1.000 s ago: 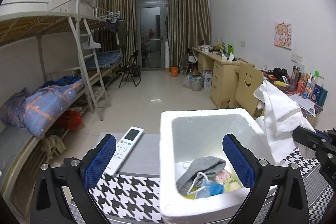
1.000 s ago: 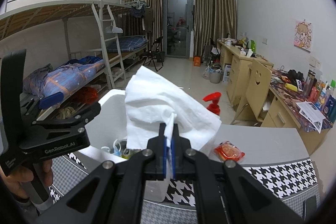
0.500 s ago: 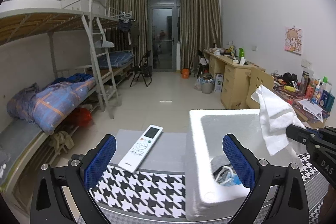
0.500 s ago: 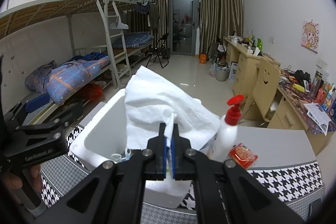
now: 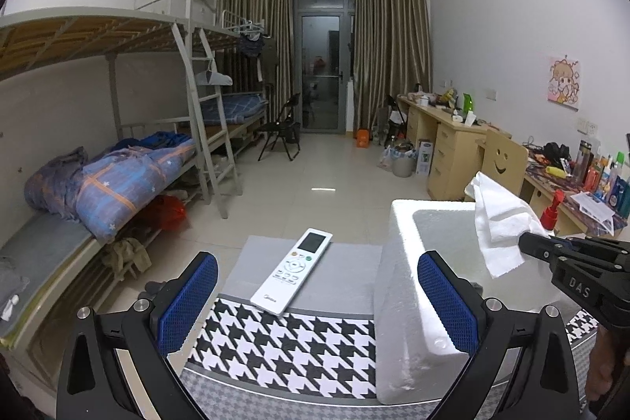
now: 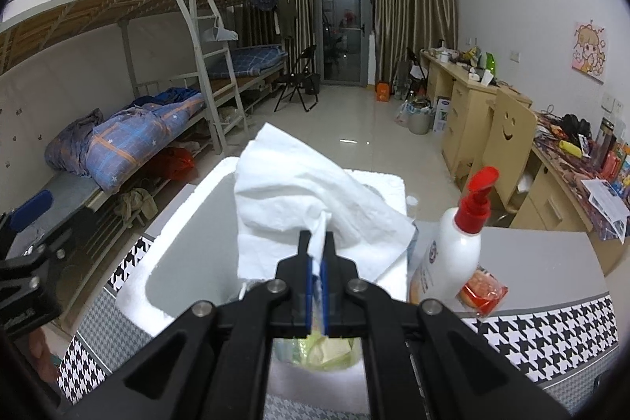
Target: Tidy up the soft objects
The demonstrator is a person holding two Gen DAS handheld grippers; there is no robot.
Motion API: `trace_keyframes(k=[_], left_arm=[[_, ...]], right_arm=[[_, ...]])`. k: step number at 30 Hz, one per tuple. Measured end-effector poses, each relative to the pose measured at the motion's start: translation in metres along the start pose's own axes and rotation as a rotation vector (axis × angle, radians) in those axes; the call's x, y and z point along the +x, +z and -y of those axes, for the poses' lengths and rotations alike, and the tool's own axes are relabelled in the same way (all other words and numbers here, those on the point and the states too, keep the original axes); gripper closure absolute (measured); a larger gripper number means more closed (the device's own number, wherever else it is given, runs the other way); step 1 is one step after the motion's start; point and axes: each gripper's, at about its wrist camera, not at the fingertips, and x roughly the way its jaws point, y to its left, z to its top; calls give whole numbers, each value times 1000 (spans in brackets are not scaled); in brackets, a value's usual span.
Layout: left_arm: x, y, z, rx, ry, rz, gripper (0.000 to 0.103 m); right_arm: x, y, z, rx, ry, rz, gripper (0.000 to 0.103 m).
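My right gripper is shut on a crumpled white paper towel and holds it above the open white foam box. From the left wrist view the same towel hangs over the box, pinched by the right gripper coming in from the right. Soft items lie at the box bottom, a pale green one showing under my fingers. My left gripper stands open with nothing between its blue pads, left of the box and above the table.
A white remote control lies on the grey and houndstooth table cover. A white pump bottle with a red top and a red packet stand right of the box. Bunk beds, desks and a chair lie beyond.
My left gripper has slid left, off the box and toward the remote. My right gripper has moved left and down with the towel, from beside the box to over its opening.
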Motion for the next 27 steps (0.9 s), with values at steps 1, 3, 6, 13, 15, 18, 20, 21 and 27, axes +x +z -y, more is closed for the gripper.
trace_keyframes(k=[1, 3, 6, 13, 15, 18, 20, 21, 27], left_arm=[[-1, 0, -2, -4, 0, 1, 1], [-1, -1, -4, -8, 0, 1, 1], [-3, -1, -6, -13, -1, 3, 1], [-5, -2, -6, -14, -4, 3, 1], [-5, -2, -7, -18, -3, 6, 1], [-10, -1, -7, -25, -11, 12, 1], [-15, 0, -8, -28, -16, 19, 1], [-17, 0, -7, -28, -21, 20, 1], [-37, -1, -4, -21, -41, 44, 1]], right_arm=[[2, 0, 0, 0, 2, -5, 98], [4, 0, -1, 2, 1, -10, 98], [6, -1, -6, -11, -5, -18, 96], [3, -4, -10, -29, -30, -8, 36], [-1, -4, -12, -38, -14, -2, 36], [-11, -3, -11, -35, -12, 12, 36], [-17, -3, -11, -33, -9, 23, 36], [-22, -3, -11, -32, -9, 32, 36], [-52, -7, -12, -26, -3, 88, 23]])
